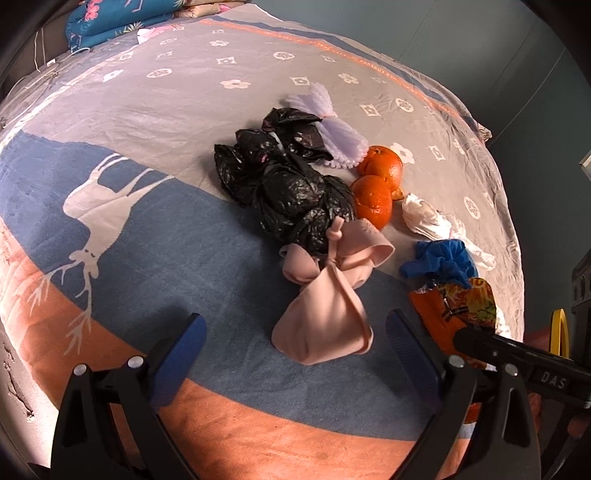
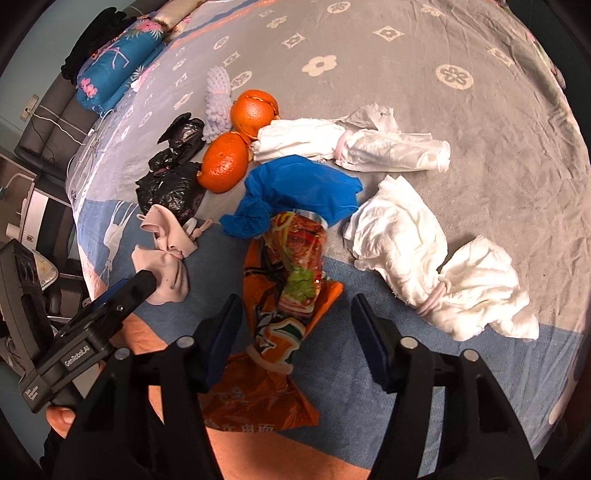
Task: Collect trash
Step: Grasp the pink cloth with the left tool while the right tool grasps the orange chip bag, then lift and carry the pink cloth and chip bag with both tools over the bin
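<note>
Trash lies on a bed (image 1: 155, 122). A knotted pink bundle (image 1: 325, 317) lies between the open fingers of my left gripper (image 1: 295, 339), which holds nothing. Behind it are a black plastic bag (image 1: 288, 184), orange peels (image 1: 373, 199), a lilac foam net (image 1: 340, 136), a white wad (image 1: 424, 218) and a blue glove (image 1: 443, 262). My right gripper (image 2: 295, 328) is open around an orange snack wrapper (image 2: 284, 295) tied with a band; its jaws stand on either side without touching. The blue glove (image 2: 303, 192), orange peels (image 2: 225, 162), white tissue bundles (image 2: 424, 258) and the pink bundle (image 2: 166, 254) show there too.
A blue floral pillow (image 1: 107, 18) lies at the head of the bed. The bed's right edge drops to a dark teal wall (image 1: 498, 55). The left gripper's body (image 2: 92, 332) shows at lower left in the right wrist view. Furniture stands left of the bed (image 2: 33, 206).
</note>
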`<state>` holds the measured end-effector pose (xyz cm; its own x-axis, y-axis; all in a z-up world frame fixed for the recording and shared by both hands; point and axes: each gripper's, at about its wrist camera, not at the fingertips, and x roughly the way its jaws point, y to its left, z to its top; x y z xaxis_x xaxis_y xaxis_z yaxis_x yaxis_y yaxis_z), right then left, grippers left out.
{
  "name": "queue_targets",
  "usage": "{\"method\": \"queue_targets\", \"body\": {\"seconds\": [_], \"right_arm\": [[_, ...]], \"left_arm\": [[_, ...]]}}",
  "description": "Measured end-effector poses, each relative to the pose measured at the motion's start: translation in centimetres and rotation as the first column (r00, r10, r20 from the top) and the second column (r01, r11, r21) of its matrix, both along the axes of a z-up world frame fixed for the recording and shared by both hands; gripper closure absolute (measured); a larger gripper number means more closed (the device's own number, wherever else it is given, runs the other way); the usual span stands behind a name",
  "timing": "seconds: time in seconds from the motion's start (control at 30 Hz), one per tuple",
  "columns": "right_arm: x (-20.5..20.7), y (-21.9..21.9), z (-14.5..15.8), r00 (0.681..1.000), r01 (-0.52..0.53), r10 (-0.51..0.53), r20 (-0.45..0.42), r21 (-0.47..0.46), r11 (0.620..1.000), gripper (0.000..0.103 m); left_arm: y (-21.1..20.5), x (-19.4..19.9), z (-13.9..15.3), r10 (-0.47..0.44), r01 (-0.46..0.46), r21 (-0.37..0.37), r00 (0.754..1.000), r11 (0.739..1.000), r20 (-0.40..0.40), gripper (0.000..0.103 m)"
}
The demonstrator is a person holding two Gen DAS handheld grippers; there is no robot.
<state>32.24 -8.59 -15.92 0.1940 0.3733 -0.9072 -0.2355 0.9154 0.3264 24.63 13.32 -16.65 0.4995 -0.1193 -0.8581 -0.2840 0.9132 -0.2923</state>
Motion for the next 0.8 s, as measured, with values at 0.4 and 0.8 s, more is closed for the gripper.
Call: {"method": "queue_targets", "body": {"seconds": [0.4, 0.8], "right_arm": [[0.1, 0.6, -0.2, 1.0, -0.028, 0.029, -0.009, 0.025, 0.999, 0.068], [-0.7, 0.5, 0.5, 0.998, -0.052, 0.051, 0.031, 0.029, 0.998, 0.073]], "left_arm": [[-1.3, 0.6, -0.8, -0.083, 0.083, -0.032, 0.996, 0.996, -0.026, 0.062], [-0.8, -0.3, -0.2, -0.09, 0.093, -0.096, 0.996, 0.991, 0.029, 0.07]]}}
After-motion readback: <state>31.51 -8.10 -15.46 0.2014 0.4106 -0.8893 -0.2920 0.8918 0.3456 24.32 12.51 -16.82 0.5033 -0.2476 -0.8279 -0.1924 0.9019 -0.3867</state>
